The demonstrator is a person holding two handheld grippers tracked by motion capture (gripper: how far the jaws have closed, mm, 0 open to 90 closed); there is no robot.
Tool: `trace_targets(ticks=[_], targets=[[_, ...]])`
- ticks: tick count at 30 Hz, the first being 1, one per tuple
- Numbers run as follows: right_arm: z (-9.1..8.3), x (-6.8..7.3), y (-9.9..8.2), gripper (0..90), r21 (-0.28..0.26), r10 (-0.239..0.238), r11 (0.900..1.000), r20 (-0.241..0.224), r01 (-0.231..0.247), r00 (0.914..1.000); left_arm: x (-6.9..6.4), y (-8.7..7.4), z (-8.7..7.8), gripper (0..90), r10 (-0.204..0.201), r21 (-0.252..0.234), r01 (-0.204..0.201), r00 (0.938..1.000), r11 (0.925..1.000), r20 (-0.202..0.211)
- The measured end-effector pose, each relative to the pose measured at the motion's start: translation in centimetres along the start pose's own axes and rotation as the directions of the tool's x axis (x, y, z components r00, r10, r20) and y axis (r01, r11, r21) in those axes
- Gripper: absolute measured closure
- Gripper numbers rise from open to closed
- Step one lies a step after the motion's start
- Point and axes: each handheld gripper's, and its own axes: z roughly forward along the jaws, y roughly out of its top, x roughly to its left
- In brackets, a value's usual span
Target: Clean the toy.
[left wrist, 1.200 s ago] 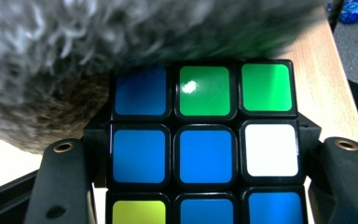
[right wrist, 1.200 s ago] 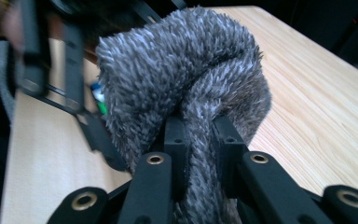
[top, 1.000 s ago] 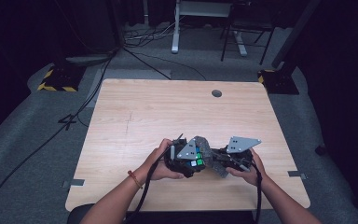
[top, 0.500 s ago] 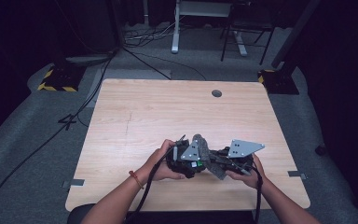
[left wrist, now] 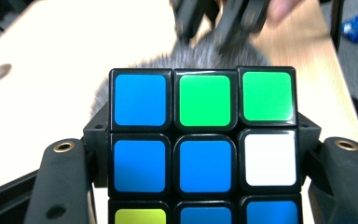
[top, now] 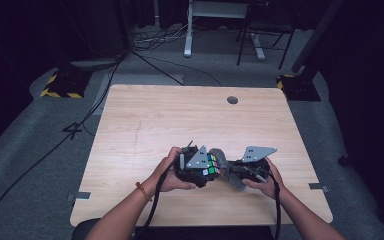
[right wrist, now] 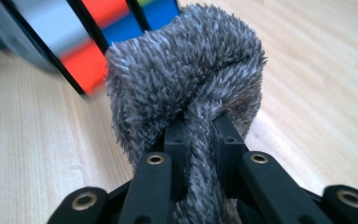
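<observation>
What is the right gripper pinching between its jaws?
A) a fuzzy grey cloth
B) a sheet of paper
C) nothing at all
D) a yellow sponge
A: in the right gripper view the black jaws of the right gripper are closed on a bunched fuzzy grey cloth, held up against the puzzle cube that the left gripper grips.
</observation>
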Motion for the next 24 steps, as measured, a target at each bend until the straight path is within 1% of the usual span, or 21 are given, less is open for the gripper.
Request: trace_targets(ticks=[1,2,4,5,7,8,9,10,12,13,15,16,18,19,20,21,22,23,24], targets=[[0.2,0.0,-0.1,79.5,-0.006,0.005,1.0000,-0.021,-0.005,0.9998,0.0,0.0,0.0,33.6,-0.005,-0.006,0.005,1.0000,1.0000,0.008],[0.2,0.1,-0.1,79.5,-0.015,0.002,0.9999,-0.037,-0.002,0.9993,0.0,0.0,0.0,33.7,0.001,-0.006,-0.001,0.9999,1.0000,0.010],[0.1,0.6,0.2,79.6,-0.034,-0.025,0.9991,-0.035,0.024,0.9991,-0.1,-0.1,0.1,33.6,0.017,0.002,-0.017,0.9998,0.9998,0.009],[0.0,0.8,0.3,79.6,-0.056,-0.030,0.9981,-0.054,0.027,0.9981,-0.1,-0.2,0.1,33.6,0.014,-0.003,-0.014,0.9998,0.9999,0.012],[-0.3,1.0,0.5,79.7,-0.073,-0.031,0.9969,-0.063,0.026,0.9975,0.1,-0.2,0.0,33.5,0.011,-0.015,-0.011,0.9995,0.9998,0.028],[-0.4,0.9,0.4,79.7,-0.092,-0.021,0.9957,-0.081,0.013,0.9965,0.1,-0.3,0.0,33.3,0.005,-0.015,-0.005,0.9995,0.9999,0.032],[-0.5,0.8,0.4,79.8,-0.107,-0.002,0.9942,-0.101,-0.009,0.9949,0.1,-0.4,-0.1,33.0,0.008,-0.008,-0.007,0.9995,0.9999,0.029],[-0.6,0.7,0.4,79.8,-0.115,0.004,0.9932,-0.107,-0.016,0.9943,0.1,-0.5,0.0,32.9,0.009,0.006,-0.009,0.9997,0.9999,0.025],[-1.0,0.8,0.5,79.9,-0.148,0.000,0.9888,-0.120,-0.018,0.9927,0.0,-0.5,0.1,32.7,0.010,0.012,-0.010,0.9996,0.9999,0.026],[-1.1,0.8,0.6,79.8,-0.157,0.001,0.9874,-0.123,-0.021,0.9924,0.0,-0.5,0.1,32.8,0.010,0.015,-0.010,0.9997,0.9998,0.024],[-1.4,1.0,0.8,79.8,-0.164,-0.011,0.9865,-0.109,-0.007,0.9939,0.0,-0.5,0.1,32.8,0.014,0.020,-0.014,0.9996,0.9997,0.024],[-1.6,1.0,0.9,79.8,-0.174,-0.010,0.9848,-0.111,-0.010,0.9937,0.0,-0.5,0.1,32.8,0.013,0.023,-0.014,0.9996,0.9996,0.024],[-1.9,1.0,1.0,79.8,-0.187,-0.010,0.9823,-0.110,-0.010,0.9939,0.0,-0.5,0.5,32.8,0.018,0.064,-0.019,0.9998,0.9978,0.008],[-2.1,1.0,1.1,79.9,-0.199,-0.012,0.9800,-0.114,-0.011,0.9934,-0.1,-0.6,0.7,32.8,0.019,0.087,-0.019,0.9998,0.9960,0.000],[-2.2,1.1,1.1,79.9,-0.208,-0.014,0.9780,-0.123,-0.012,0.9923,-0.2,-0.7,1.0,32.9,0.026,0.102,-0.026,0.9997,0.9945,0.000],[-2.2,1.2,1.3,79.9,-0.211,-0.023,0.9775,-0.138,-0.007,0.9901,-0.3,-0.7,1.4,32.9,0.032,0.112,-0.032,0.9995,0.9932,0.005],[-2.1,1.5,1.4,79.9,-0.205,-0.036,0.9788,-0.137,0.007,0.9899,-0.5,-0.7,1.6,33.1,0.041,0.118,-0.041,0.9992,0.9922,0.001],[-2.0,1.8,1.6,79.8,-0.192,-0.047,0.9812,-0.125,0.023,0.9911,-0.6,-0.5,1.7,33.2,0.049,0.120,-0.049,0.9988,0.9916,0.001],[-1.9,2.0,1.6,79.8,-0.186,-0.057,0.9818,-0.113,0.035,0.9920,-0.5,-0.5,1.7,33.3,0.051,0.114,-0.049,0.9987,0.9922,-0.008]])
